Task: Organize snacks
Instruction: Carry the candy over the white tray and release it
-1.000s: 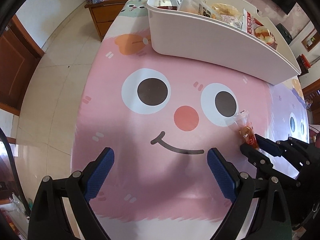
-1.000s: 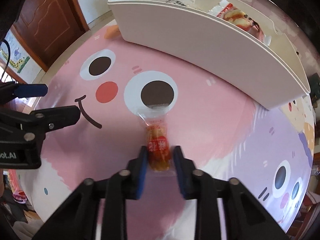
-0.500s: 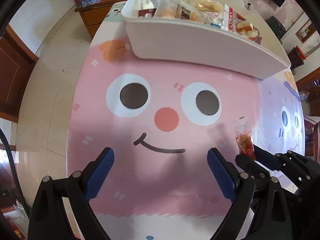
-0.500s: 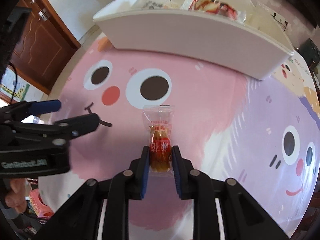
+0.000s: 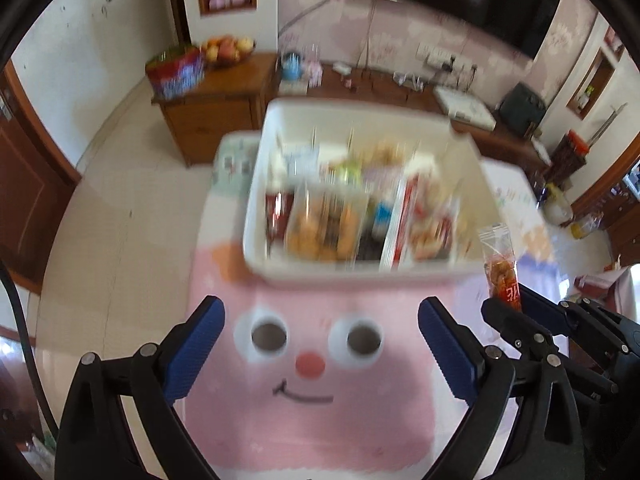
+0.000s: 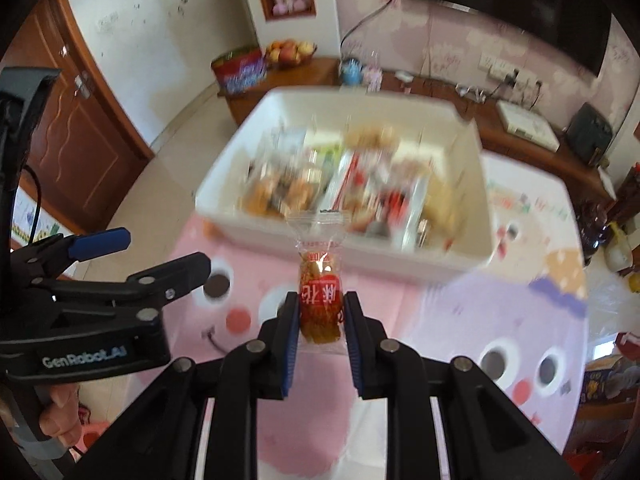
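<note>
A small clear packet with an orange-red snack [image 6: 320,292] hangs above the table, pinched between the blue pads of my right gripper [image 6: 322,304], which is shut on its lower half. The left wrist view shows the same packet [image 5: 502,268] at the right, sticking up from the right gripper [image 5: 508,304]. My left gripper [image 5: 320,312] is wide and its jaws are opening, with nothing between them; it also appears at the left of the right wrist view [image 6: 160,250]. Ahead and below stands the white bin [image 5: 352,274] holding several snack packs, blurred by motion.
The table is covered by a pink cartoon-face mat [image 5: 320,420]. Behind it are a wooden sideboard [image 5: 224,96] with a fruit bowl [image 5: 228,48] and a red tin [image 5: 176,72]. A hand [image 6: 60,420] holds the left gripper's handle. Tiled floor lies to the left.
Both grippers have risen well above the table. The right one lifted the packet off the mat. The bin's inside now shows from above, and the picture is blurred.
</note>
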`<state>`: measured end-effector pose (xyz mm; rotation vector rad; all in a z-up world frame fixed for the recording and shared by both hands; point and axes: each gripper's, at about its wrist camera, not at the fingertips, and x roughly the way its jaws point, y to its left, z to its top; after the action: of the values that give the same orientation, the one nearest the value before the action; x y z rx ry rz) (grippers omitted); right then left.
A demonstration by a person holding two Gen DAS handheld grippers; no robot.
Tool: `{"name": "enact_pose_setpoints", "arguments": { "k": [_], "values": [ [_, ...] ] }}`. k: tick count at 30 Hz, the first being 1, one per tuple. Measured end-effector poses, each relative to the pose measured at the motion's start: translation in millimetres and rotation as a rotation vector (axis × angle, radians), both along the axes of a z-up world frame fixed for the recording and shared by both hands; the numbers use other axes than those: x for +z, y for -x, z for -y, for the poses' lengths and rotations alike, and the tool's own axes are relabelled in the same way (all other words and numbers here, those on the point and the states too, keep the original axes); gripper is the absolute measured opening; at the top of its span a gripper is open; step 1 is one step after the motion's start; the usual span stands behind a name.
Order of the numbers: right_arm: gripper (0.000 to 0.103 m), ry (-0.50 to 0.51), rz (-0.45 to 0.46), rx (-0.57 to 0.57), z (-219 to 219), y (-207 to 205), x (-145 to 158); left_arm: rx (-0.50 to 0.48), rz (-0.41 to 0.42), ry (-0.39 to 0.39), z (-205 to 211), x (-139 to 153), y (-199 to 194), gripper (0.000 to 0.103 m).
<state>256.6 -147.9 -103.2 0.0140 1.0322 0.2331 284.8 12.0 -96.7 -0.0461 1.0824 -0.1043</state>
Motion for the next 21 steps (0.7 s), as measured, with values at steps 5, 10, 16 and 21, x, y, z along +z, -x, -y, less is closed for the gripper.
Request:
{"name": "enact_pose_setpoints", "arguments": {
  "k": [5, 10, 16, 21],
  "values": [
    [0.022, 0.014, 0.11, -0.053, 12, -35, 46, 0.019, 0.106, -0.029, 0, 53, -33, 0.102],
    [0.022, -0.022, 0.163, -0.127, 27, -68, 79, 0.016, 0.169, -0.039, 3, 84, -61, 0.102],
    [0.022, -0.018, 0.182, -0.178, 36, -97, 95, 0.001, 0.199, -0.069, 15, 96, -87, 0.102],
    [0.023, -0.013, 0.159, -0.213, 38, -118, 90, -0.013, 0.188, -0.085, 24, 83, -107, 0.102]
  ]
}}
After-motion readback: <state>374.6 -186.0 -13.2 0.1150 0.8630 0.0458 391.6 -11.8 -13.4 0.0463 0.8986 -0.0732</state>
